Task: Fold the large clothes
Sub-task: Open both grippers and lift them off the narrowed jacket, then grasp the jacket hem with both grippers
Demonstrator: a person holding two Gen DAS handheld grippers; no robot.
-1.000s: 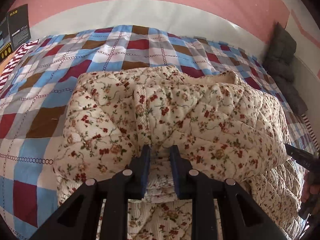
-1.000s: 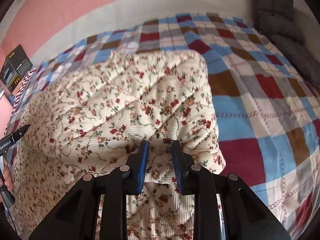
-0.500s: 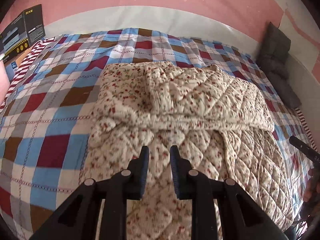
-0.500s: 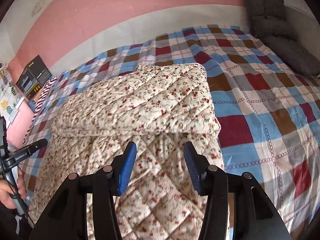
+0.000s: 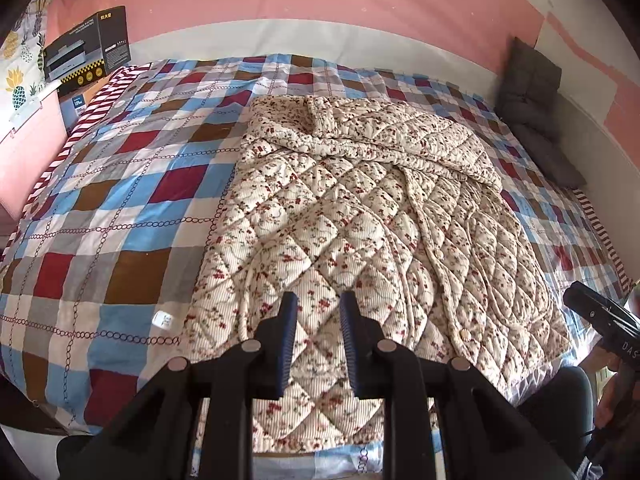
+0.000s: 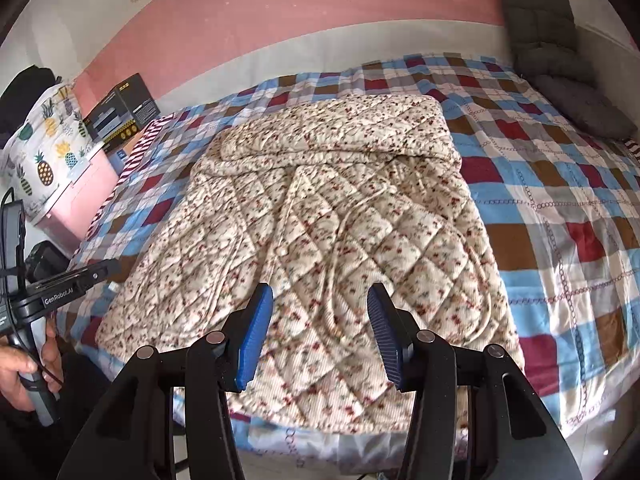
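A cream quilted floral garment lies flat on the checked bed, also in the right wrist view. Its far part is folded over toward me, forming a doubled band across the top. My left gripper hovers above the garment's near edge, fingers slightly apart and empty. My right gripper hovers above the same near edge, fingers wide apart and empty. The right gripper's body shows at the right edge of the left wrist view. The left gripper's body shows at the left of the right wrist view.
The checked bedspread covers the bed. Grey cushions lean at the far right corner. A black box and a pineapple-print cloth stand at the far left by a pink cabinet. A pink wall runs behind.
Both grippers let go of the folded-over part of the garment, opened, and pulled back toward the bed's near edge. The folded part now rests on the garment.
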